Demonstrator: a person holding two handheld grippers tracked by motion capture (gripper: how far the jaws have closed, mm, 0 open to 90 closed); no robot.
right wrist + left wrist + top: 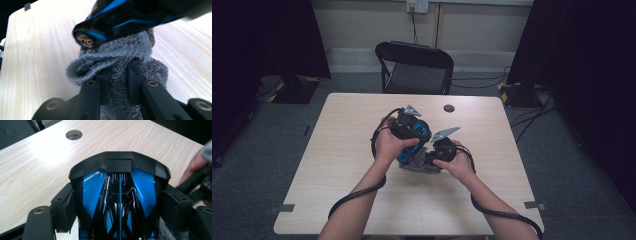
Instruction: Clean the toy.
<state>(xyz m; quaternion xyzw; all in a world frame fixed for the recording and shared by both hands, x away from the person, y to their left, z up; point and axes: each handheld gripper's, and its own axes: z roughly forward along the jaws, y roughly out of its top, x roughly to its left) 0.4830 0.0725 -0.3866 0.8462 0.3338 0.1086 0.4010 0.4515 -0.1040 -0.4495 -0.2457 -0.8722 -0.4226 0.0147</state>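
Left jaws: mine, spread wide and clamped on the two sides of a black and blue shoe; both pads press its flanks.
Right jaws: mine, pinched nearly together on a fold of grey knitted sock, just under the shoe's opening.
Shoe: held a little above the middle of the bench, between my two hands. In the left gripper view its long axis runs straight away from me, one end pointing at the far side.
Sock: bunched at the shoe's opening, its cuff rolled over and hanging out towards my right jaws. How much of it sits inside I cannot tell.
Key relation: the sock lies directly ahead of my right jaws, below the shoe; the right hand is the nearer one to it.
Next move, as I judge it: left holds the shoe steady while right works the sock along that long axis.
Further out: a round hole near the far edge, and an empty black chair beyond.
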